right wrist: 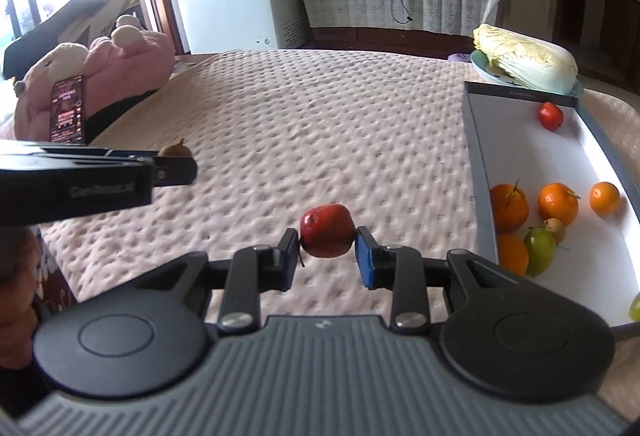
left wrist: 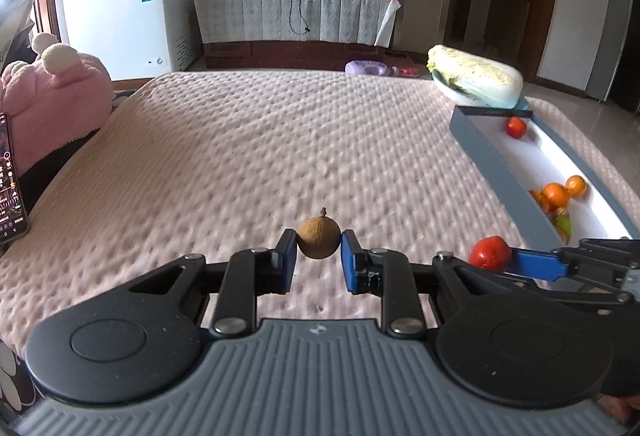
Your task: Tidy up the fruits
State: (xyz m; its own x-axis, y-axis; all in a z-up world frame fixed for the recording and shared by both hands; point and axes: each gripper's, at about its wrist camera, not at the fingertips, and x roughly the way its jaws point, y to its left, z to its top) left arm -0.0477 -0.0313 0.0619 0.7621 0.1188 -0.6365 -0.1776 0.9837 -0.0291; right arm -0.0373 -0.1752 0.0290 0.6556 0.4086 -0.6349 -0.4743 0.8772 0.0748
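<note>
My left gripper (left wrist: pixel 319 250) is shut on a small brown round fruit (left wrist: pixel 318 243) with a stem, held above the pink bedspread. My right gripper (right wrist: pixel 328 245) is shut on a red fruit (right wrist: pixel 327 236); the left wrist view shows that red fruit (left wrist: pixel 489 253) low at the right. In the right wrist view the left gripper (right wrist: pixel 176 166) reaches in from the left edge with the brown fruit (right wrist: pixel 176 149) in it. At the right lies a long grey box (right wrist: pixel 478 156) with a white floor, holding several oranges (right wrist: pixel 557 202), a green fruit (right wrist: pixel 539 250) and a small red fruit (right wrist: pixel 550 115).
A Chinese cabbage (right wrist: pixel 528 61) lies on a plate behind the box. A pink plush toy (right wrist: pixel 100 76) and a phone (right wrist: pixel 69 110) sit at the bed's left edge. Beyond the bed stand a white freezer (left wrist: pixel 124 12) and a covered cabinet (left wrist: pixel 292 16).
</note>
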